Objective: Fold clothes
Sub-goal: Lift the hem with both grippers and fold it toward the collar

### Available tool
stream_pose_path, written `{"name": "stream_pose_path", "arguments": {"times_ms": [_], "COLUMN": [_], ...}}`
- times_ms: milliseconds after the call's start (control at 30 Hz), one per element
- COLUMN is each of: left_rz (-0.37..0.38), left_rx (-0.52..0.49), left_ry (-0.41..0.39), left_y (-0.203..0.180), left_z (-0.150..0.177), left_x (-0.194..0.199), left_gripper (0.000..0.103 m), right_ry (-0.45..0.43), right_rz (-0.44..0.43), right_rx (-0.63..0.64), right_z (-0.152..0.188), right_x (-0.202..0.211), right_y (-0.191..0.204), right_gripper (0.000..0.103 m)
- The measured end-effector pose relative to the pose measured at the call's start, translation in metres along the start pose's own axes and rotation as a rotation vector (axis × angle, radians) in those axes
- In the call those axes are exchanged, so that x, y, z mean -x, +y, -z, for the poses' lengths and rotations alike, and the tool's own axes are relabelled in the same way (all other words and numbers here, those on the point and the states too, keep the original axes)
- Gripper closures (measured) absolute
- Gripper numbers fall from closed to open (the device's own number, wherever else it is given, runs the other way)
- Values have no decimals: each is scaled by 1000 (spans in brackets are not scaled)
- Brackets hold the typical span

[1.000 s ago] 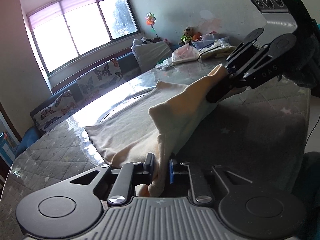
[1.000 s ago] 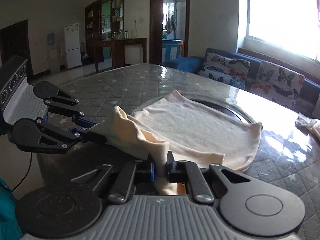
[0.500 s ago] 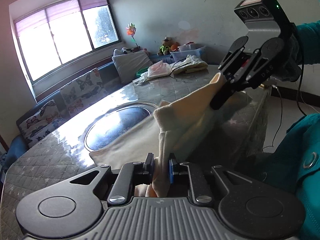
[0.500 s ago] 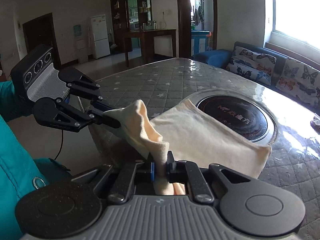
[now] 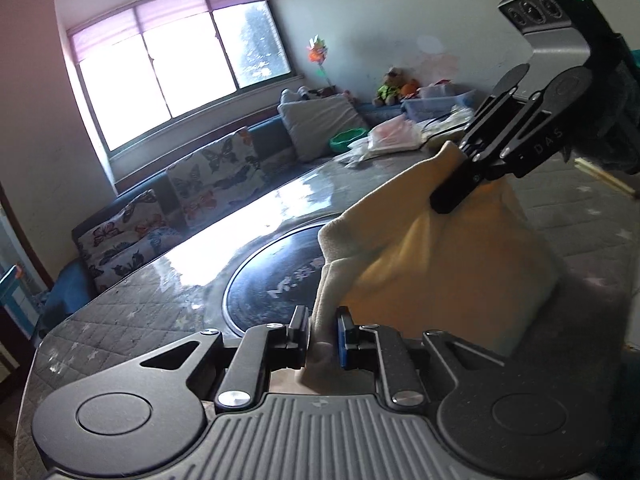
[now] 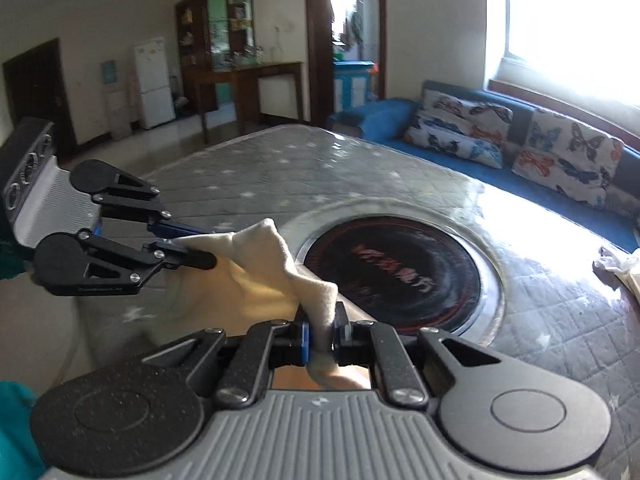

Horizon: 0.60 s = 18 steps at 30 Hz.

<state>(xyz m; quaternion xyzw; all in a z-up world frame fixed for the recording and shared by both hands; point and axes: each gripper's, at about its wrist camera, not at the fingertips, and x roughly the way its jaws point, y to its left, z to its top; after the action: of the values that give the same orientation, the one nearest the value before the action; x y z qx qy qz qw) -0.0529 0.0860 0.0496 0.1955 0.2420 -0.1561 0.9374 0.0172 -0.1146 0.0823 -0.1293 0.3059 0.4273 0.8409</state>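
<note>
A cream cloth garment (image 5: 432,264) hangs in the air between my two grippers, lifted off the table. My left gripper (image 5: 323,334) is shut on one corner of it. My right gripper (image 6: 321,338) is shut on another corner of the cloth (image 6: 256,264). Each gripper shows in the other's view: the right gripper (image 5: 456,196) at the upper right, the left gripper (image 6: 192,248) at the left. The cloth sags between them near the table's front edge.
The table has a quilted grey cover (image 6: 280,176) under clear film and a round black inset (image 6: 400,276) in the middle. A blue sofa with butterfly cushions (image 6: 560,152) lies along the window. Bags and clutter (image 5: 396,136) sit at the table's far end.
Both grippers have pulled the cloth back toward the table's near edge and lifted it. The cloth has come off the round black inset, which now shows fully.
</note>
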Motion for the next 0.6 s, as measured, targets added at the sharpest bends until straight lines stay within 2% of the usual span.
{"name": "stream_pose_path", "arguments": {"times_ms": [167,333,500,600], "left_rz": [-58,-113,-137,-149], "left_rx": [68,98,123,125], "left_ry": [85,154,165,167], "left_y": [15,18,19,22], "left_z": [1,8,10,7], "left_x": [-54,-85,-90,-92], "left_gripper": [87,86,81,79], "right_ry": [32,67,35,9], "right_rz": [47,89,141,194], "right_rx": [-43,-92,-150,-131], "right_z": [0,14,27,30], "right_x": [-50,-90,-95,-87], "right_y": [-24,-35,-43,-41], "right_gripper": [94,93,77,75]}}
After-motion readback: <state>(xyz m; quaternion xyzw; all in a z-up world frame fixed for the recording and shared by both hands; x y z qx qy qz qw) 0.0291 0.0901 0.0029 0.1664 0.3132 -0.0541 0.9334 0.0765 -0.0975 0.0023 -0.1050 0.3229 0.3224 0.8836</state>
